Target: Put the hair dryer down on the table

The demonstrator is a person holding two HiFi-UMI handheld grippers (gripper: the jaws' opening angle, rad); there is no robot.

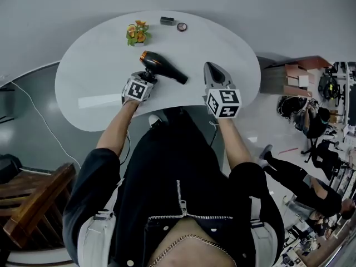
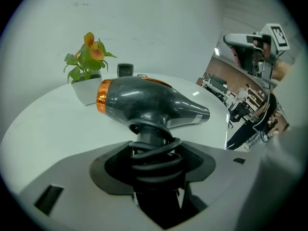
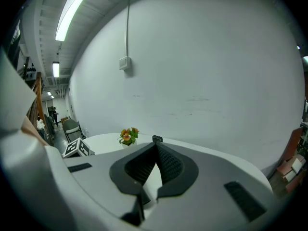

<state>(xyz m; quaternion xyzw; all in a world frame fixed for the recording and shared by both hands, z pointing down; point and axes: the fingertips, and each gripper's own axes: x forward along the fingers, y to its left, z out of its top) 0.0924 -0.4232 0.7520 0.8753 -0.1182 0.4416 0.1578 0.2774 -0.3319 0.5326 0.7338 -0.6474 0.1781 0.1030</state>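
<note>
Above table [image 1: 100, 96], left tool [image 2: 153, 154] grips hair dryer [image 2: 149, 102]; right tool [image 3: 155, 150] closed.

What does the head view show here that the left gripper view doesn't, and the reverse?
Only the head view shows the person's black jacket and the whole outline of the white table. Only the left gripper view shows the cord coiled round the handle, with the left tool shut on it. Both show the hair dryer, the potted plant and the right tool.
</note>
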